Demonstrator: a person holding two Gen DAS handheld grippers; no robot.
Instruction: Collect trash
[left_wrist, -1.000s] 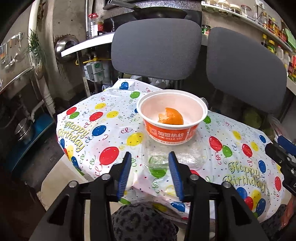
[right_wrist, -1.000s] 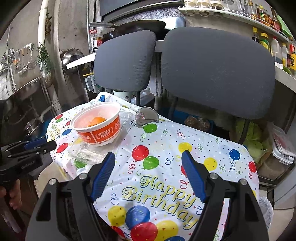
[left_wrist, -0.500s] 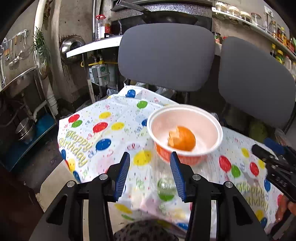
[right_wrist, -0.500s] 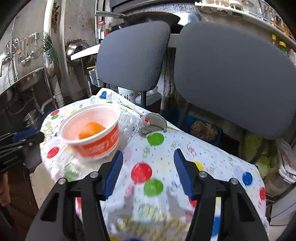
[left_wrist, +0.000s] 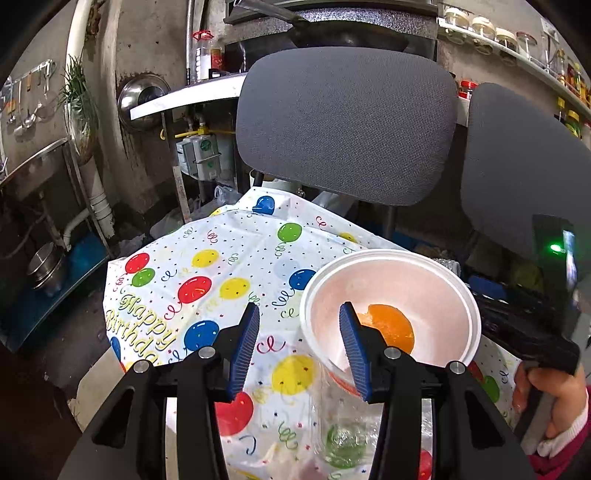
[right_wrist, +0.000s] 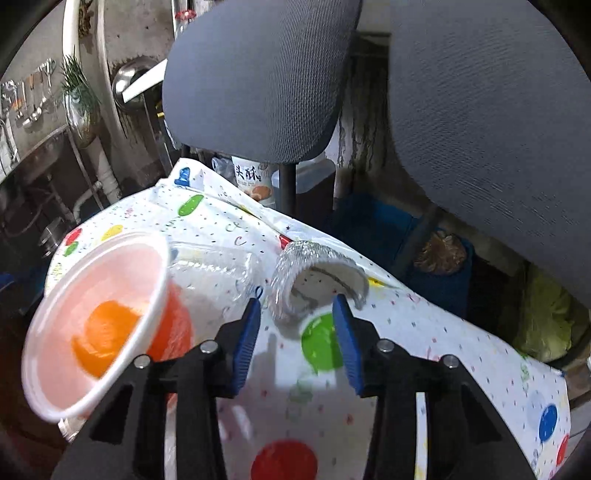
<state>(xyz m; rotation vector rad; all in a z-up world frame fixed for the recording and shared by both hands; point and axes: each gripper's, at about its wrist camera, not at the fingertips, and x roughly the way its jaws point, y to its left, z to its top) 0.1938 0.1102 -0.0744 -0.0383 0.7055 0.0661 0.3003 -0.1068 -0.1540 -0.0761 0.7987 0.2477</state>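
**rigpilot_7:** Cramped kitchen corner today, with two grey office chairs (left_wrist: 343, 125) behind the birthday tablecloth (left_wrist: 207, 258) with the balloon print. I'm using the paper bowl (left_wrist: 388, 295) as my landmark. It sits on the cloth towards me from the chairs, with an orange peel (left_wrist: 388, 326) already lying inside, so I'm treating it as the bin for the small scraps.

**mopbot_fan:** What's left on the table?

**rigpilot_7:** A clear plastic lid (right_wrist: 218, 273) partly under the bowl and sticking out on its right, and just beyond that a crumpled foil cup (right_wrist: 317, 273), tipped on its side with its mouth facing me. My right gripper (right_wrist: 295, 325) is lined up on it. Its jaws have just been closing, but the blue pads aren't touching the foil yet and nothing is pinched.

**mopbot_fan:** And the left?

**rigpilot_7:** The left gripper (left_wrist: 299, 332) hovers at the bowl's left rim, fingers half spread and empty. One finger sits in front of the bowl and the other over the cloth. My guess is it's there to steady the bowl while the foil gets dropped in.
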